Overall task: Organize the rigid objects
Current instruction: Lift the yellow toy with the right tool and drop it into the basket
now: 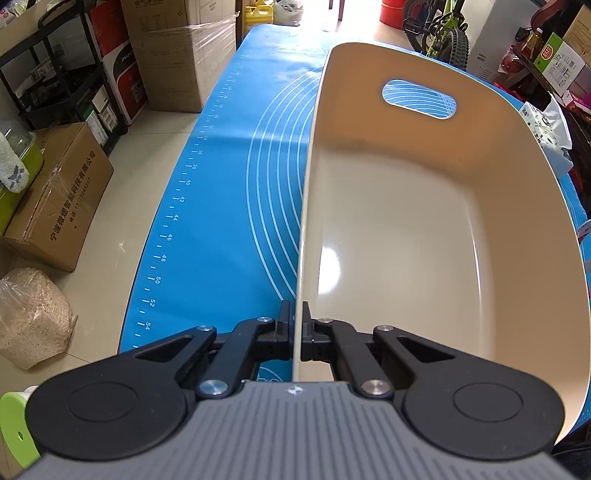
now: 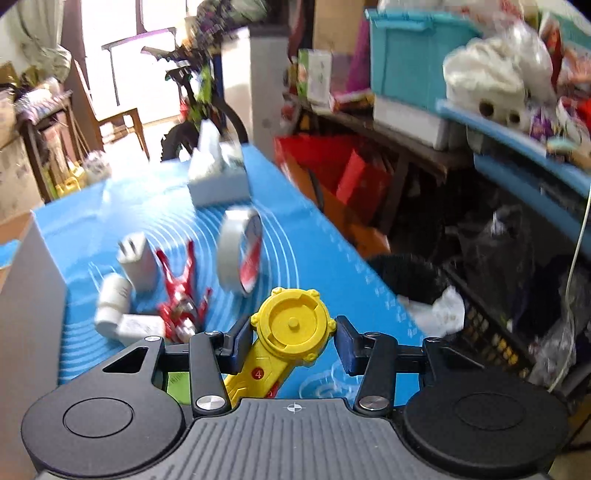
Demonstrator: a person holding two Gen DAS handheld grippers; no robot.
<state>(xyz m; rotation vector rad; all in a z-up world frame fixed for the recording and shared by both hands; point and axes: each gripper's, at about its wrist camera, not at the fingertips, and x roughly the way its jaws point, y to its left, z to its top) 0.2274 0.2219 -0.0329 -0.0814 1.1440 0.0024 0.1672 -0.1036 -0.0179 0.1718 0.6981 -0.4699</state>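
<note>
Left wrist view: left gripper (image 1: 295, 325), fingers narrow, pinching thin side wall of beige bin (image 1: 424, 229) at its near rim; one finger outside, one inside. Bin fills centre to 3 o'clock, interior bare, oval handle slot (image 1: 419, 99) in far wall at 1 o'clock. Bin sits on blue mat (image 1: 221, 184) w/ ruler marks and arcs. Cardboard boxes (image 1: 59, 195) on floor at 9 o'clock; bicycle (image 1: 439, 33) at 1 o'clock. Right wrist view, blurred: right gripper (image 2: 291, 338), fingers mid-wide, closed on round head of yellow toy (image 2: 291, 328), its handle running back toward 7 o'clock under the gripper. On mat at 10 o'clock: white charger plug (image 2: 138, 262), white cylinder (image 2: 112, 302), red figure (image 2: 181, 295), all close together. Tape roll (image 2: 240, 254) on edge at 12 o'clock; tissue box (image 2: 218, 177) beyond it.
</note>
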